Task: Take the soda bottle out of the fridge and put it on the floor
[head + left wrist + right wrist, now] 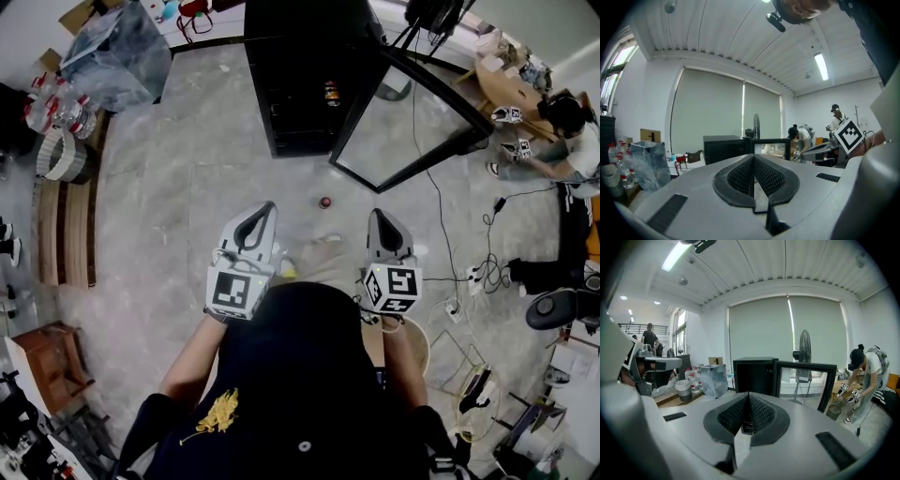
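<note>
Fridge (295, 84) interior dark, contents indistinct

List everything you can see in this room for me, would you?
fridge: one, black, far middle, glass door swung open
red-topped thing: one, small, on the floor in front of the fridge; likely the soda bottle
water bottles: several, clear with red, far left
plastic bag: one, clear, upper left
bench: one, wooden, left
fan: one, dark, beyond the fridge door
other person: one, bent over, far right
left tool: grey, shut, empty
right tool: grey, shut, empty
</note>
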The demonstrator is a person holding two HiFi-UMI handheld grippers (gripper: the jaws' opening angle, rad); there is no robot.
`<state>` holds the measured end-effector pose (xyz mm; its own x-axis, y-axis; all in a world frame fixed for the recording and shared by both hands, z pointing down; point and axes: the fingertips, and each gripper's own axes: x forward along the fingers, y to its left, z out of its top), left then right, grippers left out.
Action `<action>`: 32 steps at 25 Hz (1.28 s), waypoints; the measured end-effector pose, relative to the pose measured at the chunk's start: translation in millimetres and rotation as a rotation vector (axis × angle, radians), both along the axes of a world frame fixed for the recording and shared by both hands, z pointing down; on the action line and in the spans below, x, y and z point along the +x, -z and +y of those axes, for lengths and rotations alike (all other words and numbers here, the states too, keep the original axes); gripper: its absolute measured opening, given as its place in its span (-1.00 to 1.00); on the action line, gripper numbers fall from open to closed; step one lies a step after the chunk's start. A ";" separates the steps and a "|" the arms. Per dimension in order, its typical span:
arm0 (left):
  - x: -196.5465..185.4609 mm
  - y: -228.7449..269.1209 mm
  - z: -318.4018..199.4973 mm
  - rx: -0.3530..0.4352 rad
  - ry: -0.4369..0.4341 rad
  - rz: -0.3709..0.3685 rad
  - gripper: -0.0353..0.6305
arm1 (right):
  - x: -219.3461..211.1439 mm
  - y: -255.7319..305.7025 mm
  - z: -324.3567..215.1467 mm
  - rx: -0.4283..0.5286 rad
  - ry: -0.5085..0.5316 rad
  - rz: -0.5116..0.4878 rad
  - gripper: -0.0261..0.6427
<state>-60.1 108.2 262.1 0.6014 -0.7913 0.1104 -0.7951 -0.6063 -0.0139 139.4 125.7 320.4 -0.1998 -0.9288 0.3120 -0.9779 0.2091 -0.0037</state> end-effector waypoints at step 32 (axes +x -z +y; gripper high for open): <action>4.4 7.7 15.3 0.012 0.001 -0.027 -0.84 | -23.6 53.1 -8.7 0.051 0.205 0.065 -0.93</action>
<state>-55.7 123.5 254.5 0.5976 -0.7932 0.1171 -0.7950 -0.6051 -0.0425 115.8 117.0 267.3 -0.3667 -0.8857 0.2846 -0.9129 0.4016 0.0737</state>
